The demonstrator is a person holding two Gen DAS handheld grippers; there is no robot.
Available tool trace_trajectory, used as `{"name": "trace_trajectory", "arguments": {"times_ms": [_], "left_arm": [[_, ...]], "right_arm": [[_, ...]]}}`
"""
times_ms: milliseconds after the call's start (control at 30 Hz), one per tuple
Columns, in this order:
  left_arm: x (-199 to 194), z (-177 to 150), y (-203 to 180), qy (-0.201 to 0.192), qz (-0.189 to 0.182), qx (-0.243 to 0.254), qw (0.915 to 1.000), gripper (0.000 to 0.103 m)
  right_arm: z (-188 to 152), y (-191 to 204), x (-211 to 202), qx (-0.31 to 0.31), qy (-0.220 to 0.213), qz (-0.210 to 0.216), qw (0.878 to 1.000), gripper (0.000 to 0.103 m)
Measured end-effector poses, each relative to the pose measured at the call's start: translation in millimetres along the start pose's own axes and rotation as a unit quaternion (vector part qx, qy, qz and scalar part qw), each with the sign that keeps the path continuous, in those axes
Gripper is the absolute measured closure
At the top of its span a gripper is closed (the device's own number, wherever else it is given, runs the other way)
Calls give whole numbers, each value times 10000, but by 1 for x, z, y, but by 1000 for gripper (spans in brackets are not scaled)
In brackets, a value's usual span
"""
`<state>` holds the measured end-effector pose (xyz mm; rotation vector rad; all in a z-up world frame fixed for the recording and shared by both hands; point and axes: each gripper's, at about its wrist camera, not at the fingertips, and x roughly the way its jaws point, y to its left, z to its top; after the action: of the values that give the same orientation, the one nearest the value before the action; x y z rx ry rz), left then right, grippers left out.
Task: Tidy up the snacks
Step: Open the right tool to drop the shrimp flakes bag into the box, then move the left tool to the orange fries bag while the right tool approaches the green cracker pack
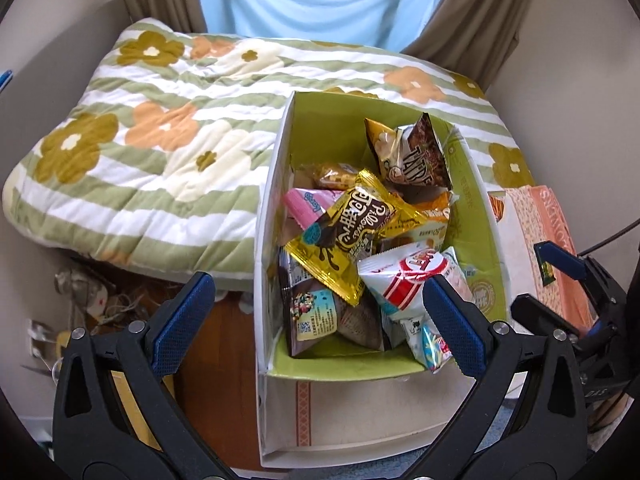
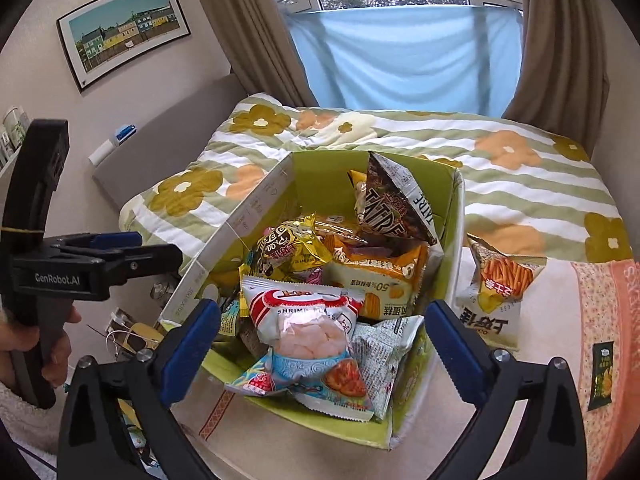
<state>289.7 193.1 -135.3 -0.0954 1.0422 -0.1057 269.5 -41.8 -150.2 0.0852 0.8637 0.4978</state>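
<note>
Most of the snacks already sit heaped inside the white cardboard box with the lime-green lining (image 2: 448, 196), which stands on a pale surface against the green-striped floral quilt (image 1: 132, 152); only the white-and-orange fries packet (image 2: 496, 292) stands outside, just beside the box's right wall, and a small dark green sachet (image 2: 602, 372) lies on the pink patterned box (image 2: 600, 320) further right. Both tools are released and carry nothing: the left gripper (image 1: 320, 324) hovers with jaws spread over the near left part of the box, and the right gripper (image 2: 324, 344) hangs with jaws wide above the near edge of the heap. The pile looks the main hazard. A white-and-red shrimp chips bag (image 2: 308, 320) lies on top at the near end, with a blue-and-white packet (image 2: 316, 376) under it leaning over the rim, so a careless dip by either tool may tip one out. The yellow foil chocolate packet (image 1: 344, 232) looks slick and puffed, likely to squirt from a pinch. Reaching for the fries packet, the right tool could clip the box wall and shift the light carton, or knock the packet flat. The two tools hang close together and could collide.
</note>
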Motion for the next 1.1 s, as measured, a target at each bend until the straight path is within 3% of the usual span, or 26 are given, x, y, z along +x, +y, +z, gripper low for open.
{"name": "trace_trajectory", "arguments": {"times_ms": [300, 500, 700, 900, 1100], "left_arm": [[-2, 2, -24, -110, -291, 444, 9985, 0], [-4, 8, -62, -252, -558, 576, 9965, 0], [2, 10, -135, -420, -683, 868, 9930, 0], [25, 12, -210, -400, -652, 845, 9935, 0], [65, 11, -276, -318, -271, 738, 9964, 0]], "right_arm": [[-15, -7, -34, 308, -235, -481, 9981, 1], [-25, -40, -70, 651, -423, -964, 9923, 1], [-38, -97, -101, 979, -523, -1410, 9838, 1], [-51, -165, -118, 1032, -227, -1638, 9808, 1], [-62, -225, -121, 642, 194, -1789, 9816, 1]]}}
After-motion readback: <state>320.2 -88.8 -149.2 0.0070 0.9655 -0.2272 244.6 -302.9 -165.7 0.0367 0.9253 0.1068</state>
